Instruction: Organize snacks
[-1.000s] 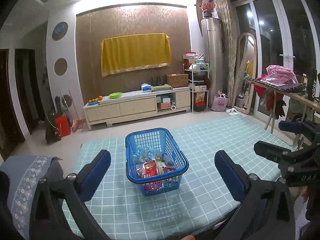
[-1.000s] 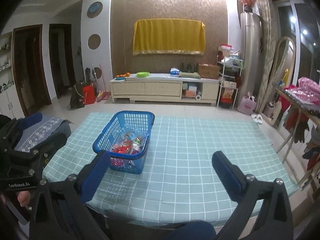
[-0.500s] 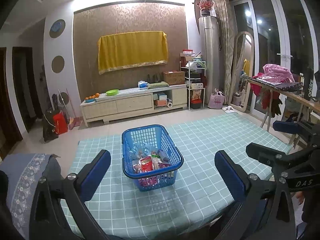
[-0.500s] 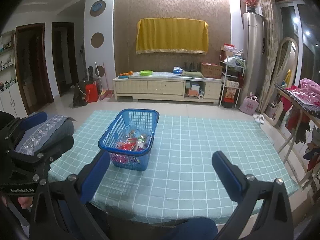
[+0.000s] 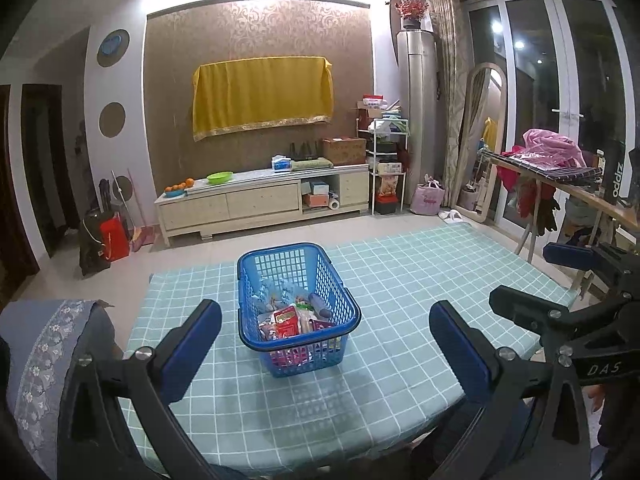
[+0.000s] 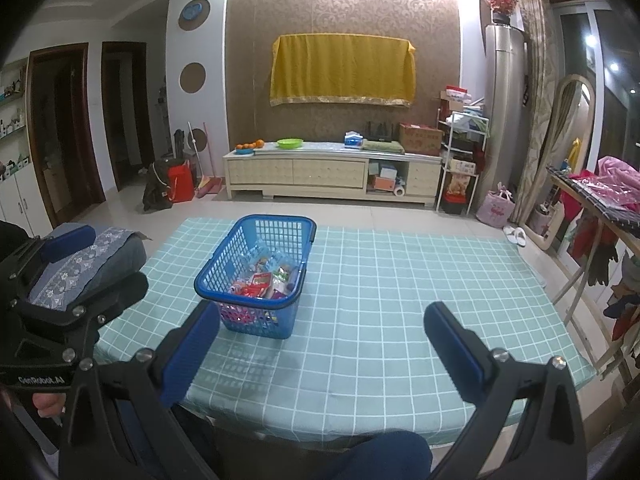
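- At the far left, a chair draped in a grey-blue patterned cover is seen beside the table's left edge.
- The left gripper is held above the near edge of the table, its two blue-padded fingers spread wide apart with nothing between them.
- In the right wrist view, the left gripper is seen from the side at the left margin, over the covered chair; a fingertip of the holding hand is glimpsed beneath it.
- A table covered in a teal checked cloth fills the middle of both views.
- A blue plastic basket is set on the cloth, left of the table's centre, well ahead of both grippers and touched by neither.
- Snack packets are piled inside the basket, a red packet among them; single labels cannot be read.
- The right gripper is held low over the near table edge, its fingers likewise spread wide and empty; the basket lies ahead and to the left of it.
- In the left wrist view, the right gripper is seen at the right margin, open, over the table's right corner.
- Against the far wall a cream cabinet stands beneath a yellow cloth.
- At the far right, a rack with pink and red clothing is seen.
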